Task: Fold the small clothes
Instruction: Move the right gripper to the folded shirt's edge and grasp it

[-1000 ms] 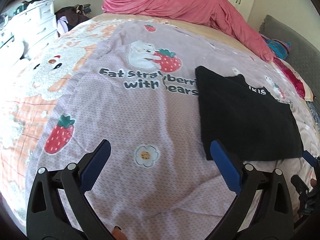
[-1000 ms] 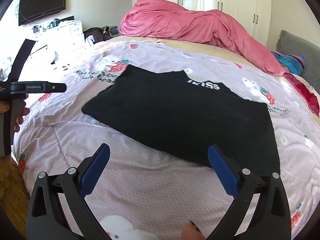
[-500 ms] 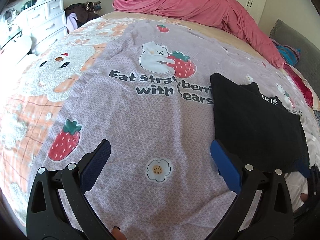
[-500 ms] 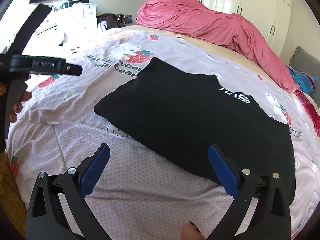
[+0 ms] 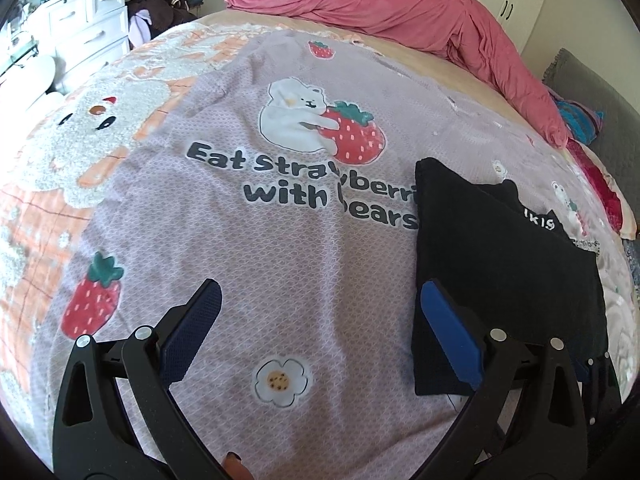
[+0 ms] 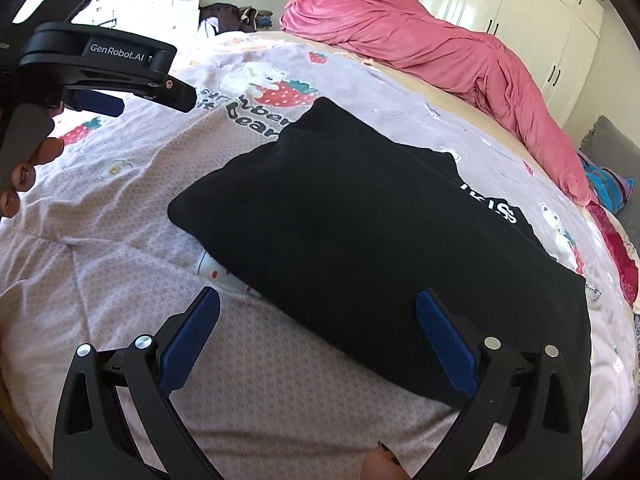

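Observation:
A black folded garment with white lettering near its collar lies flat on the bed's lilac strawberry-print cover. It also shows in the left wrist view at the right. My left gripper is open and empty over the cover, its right finger just at the garment's left edge. My right gripper is open and empty, hovering at the garment's near edge. The left gripper also shows in the right wrist view at the upper left, held by a hand.
A crumpled pink duvet lies across the far side of the bed. A white chest of drawers stands at the far left with dark clothes beside it. White wardrobes line the back wall. Colourful items lie at the right edge.
Both grippers have moved forward and closer to the bed. The garment looms larger in the right view and the left gripper has come nearer to it. Both jaws stay open.

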`<action>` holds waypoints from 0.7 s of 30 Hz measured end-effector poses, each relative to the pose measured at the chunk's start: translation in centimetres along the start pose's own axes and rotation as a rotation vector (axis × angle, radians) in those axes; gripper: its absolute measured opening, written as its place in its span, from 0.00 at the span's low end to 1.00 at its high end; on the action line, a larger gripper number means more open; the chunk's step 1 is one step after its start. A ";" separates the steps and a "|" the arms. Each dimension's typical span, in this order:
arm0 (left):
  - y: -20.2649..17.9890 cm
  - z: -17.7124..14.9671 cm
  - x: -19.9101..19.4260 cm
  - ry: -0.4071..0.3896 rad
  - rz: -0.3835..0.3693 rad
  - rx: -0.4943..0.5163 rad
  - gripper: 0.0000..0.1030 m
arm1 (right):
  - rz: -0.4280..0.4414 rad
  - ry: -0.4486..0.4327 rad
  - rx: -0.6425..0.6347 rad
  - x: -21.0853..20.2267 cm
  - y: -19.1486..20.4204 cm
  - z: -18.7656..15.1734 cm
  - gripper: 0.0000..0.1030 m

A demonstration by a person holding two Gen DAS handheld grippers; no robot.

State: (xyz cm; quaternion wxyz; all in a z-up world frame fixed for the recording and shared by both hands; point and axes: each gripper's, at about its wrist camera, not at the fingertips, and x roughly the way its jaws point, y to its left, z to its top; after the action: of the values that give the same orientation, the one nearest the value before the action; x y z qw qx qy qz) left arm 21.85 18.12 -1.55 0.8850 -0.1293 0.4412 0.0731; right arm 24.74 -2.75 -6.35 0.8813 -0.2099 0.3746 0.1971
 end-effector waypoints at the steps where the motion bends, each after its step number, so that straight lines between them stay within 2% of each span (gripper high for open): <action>1: 0.0 0.0 0.2 0.004 0.002 0.002 0.91 | -0.009 0.005 -0.007 0.4 0.1 0.2 0.95; 14: -0.5 1.4 2.3 0.040 -0.017 -0.003 0.91 | -0.139 0.038 -0.115 4.2 1.8 2.7 0.96; 21: -0.6 1.8 3.2 0.057 -0.023 -0.016 0.91 | -0.208 -0.003 -0.164 4.9 2.1 3.8 0.95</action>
State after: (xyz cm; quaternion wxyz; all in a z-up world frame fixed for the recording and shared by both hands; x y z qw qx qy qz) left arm 25.24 18.13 -2.97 0.8717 -0.1433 0.4643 0.0626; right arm 29.03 1.89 -8.02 0.8775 -0.3186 0.3320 0.1350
